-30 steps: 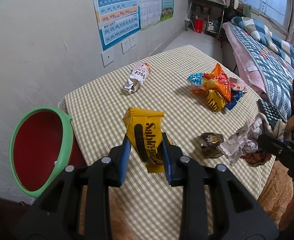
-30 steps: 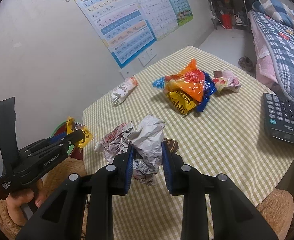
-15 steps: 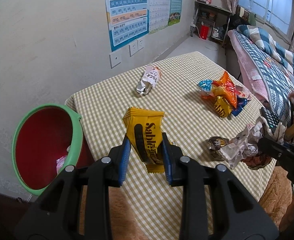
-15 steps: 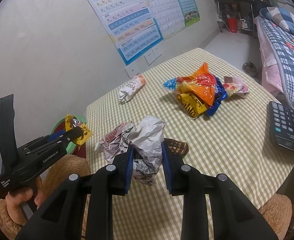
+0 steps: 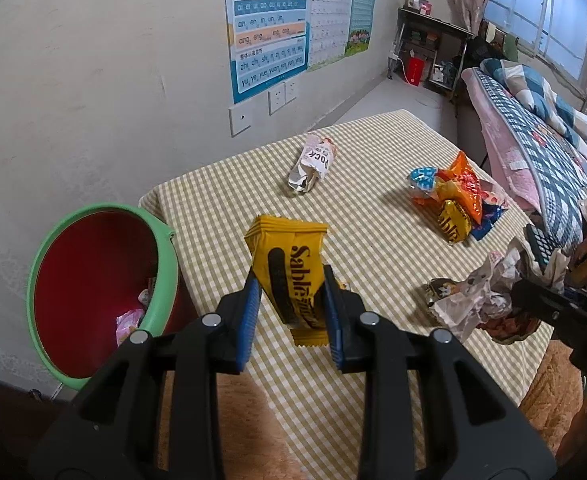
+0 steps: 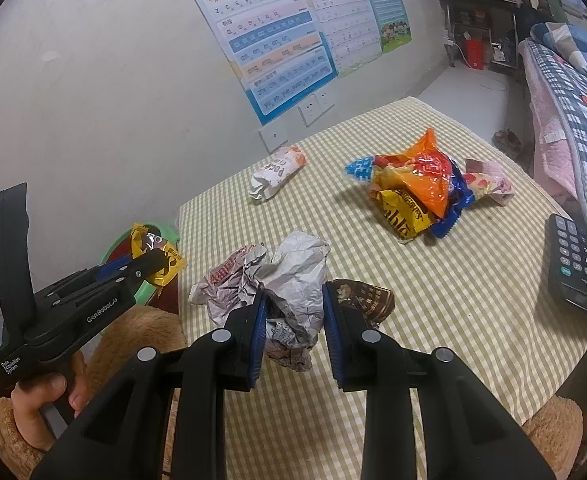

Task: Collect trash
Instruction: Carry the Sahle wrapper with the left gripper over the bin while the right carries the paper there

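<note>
My left gripper (image 5: 291, 316) is shut on a yellow Sable wrapper (image 5: 289, 268) and holds it above the table's near left corner, to the right of the red bin with a green rim (image 5: 93, 292). My right gripper (image 6: 293, 328) is shut on a crumpled silver-white wrapper wad (image 6: 285, 280), held above the checked table (image 6: 433, 320). The wad also shows in the left wrist view (image 5: 481, 296). The left gripper and its yellow wrapper (image 6: 153, 256) show at the left of the right wrist view, over the bin (image 6: 145, 292).
On the table lie a white Pocky wrapper (image 5: 313, 160), a pile of orange, blue and yellow wrappers (image 5: 453, 200), a brown wrapper (image 6: 365, 300) and a black calculator (image 6: 581, 264). The bin holds some pink trash (image 5: 129, 320). A bed (image 5: 541, 136) stands at the right.
Both grippers have drawn back and up from the table with their wrappers still held. The bin shows more of its inside in the left wrist view.
</note>
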### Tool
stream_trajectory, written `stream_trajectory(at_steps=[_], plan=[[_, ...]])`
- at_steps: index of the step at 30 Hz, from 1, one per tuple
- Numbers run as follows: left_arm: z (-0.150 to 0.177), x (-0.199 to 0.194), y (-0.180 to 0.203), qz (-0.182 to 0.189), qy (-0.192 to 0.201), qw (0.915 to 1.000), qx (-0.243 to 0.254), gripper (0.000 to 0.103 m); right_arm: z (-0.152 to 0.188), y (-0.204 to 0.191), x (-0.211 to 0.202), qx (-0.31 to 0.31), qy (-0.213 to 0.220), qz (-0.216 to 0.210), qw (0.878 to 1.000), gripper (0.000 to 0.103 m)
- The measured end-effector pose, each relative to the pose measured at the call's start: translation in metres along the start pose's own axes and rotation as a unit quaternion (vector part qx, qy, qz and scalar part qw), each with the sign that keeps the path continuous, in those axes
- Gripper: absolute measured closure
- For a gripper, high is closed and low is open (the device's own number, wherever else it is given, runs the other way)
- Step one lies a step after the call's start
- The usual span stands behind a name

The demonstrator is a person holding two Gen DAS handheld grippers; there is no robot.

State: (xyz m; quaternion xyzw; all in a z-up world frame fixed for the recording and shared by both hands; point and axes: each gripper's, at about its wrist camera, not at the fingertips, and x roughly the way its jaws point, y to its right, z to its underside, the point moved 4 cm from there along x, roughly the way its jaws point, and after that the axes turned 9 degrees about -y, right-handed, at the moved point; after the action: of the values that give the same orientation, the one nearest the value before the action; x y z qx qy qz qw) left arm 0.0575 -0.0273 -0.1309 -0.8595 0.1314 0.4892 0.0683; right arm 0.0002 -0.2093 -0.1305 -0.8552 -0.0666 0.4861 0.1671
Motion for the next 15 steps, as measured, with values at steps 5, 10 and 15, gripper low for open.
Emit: stream_trajectory(at_steps=[5, 10, 15], plan=[[-0.001, -0.001, -0.006, 0.000, 0.002, 1.0000, -0.007, 0.074, -0.002, -0.009, 0.003, -0.011, -0.003, -0.002, 1.000, 0.077], [0.000, -0.003, -0.014, 0.000, 0.004, 0.9999, -0.017, 0.074, -0.003, -0.020, 0.008, -0.019, -0.008, -0.005, 1.000, 0.077], [-0.001, -0.005, -0.024, -0.001, 0.007, 0.9996, -0.028, 0.074, -0.008, -0.032, 0.012, -0.032, -0.010, -0.009, 0.999, 0.077]])
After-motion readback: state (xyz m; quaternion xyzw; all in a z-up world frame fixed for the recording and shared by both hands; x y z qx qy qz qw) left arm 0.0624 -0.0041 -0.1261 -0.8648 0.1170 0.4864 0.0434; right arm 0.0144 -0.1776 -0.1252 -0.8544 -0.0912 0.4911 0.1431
